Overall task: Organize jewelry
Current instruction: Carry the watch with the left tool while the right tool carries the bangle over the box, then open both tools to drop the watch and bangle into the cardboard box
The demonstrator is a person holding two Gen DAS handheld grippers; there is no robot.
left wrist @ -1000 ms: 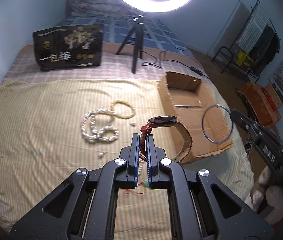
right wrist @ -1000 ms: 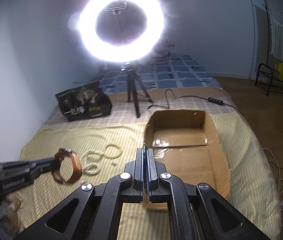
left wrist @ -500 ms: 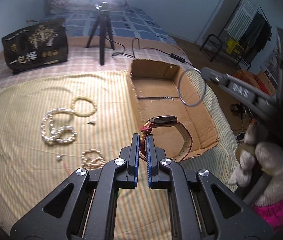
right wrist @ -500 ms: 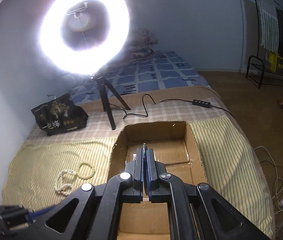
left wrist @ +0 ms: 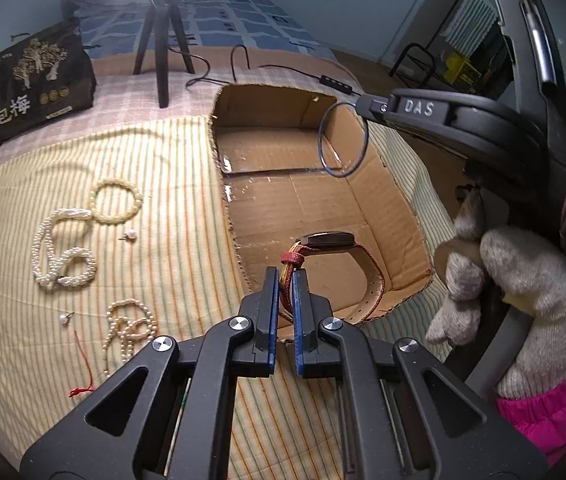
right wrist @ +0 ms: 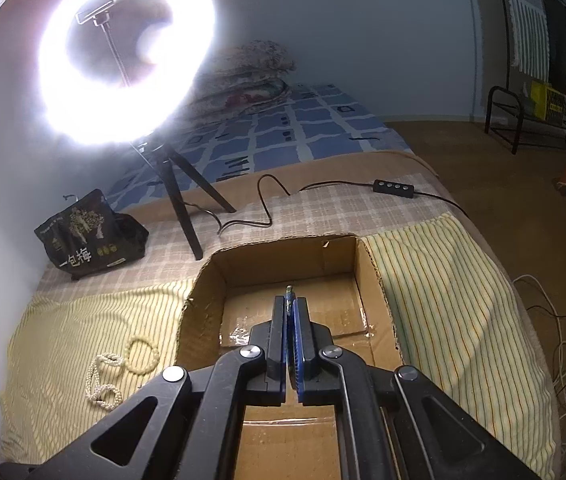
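Observation:
My left gripper is shut on the red-brown strap of a wristwatch, which hangs over the near end of an open cardboard box. To the right, a gloved hand holds my right gripper, shut on a thin dark bangle that hangs above the box's far right corner. In the right wrist view the right gripper is shut on the bangle, seen edge-on over the box.
On the striped cloth left of the box lie a pearl necklace, a pale bead bracelet, a smaller bead strand, two loose pearl earrings and a red thread. A ring light on a tripod, its cable and a black bag stand behind.
Both grippers have moved toward the box and lower, each keeping its piece. The watch now hangs over the box's near end and the bangle over its far right corner.

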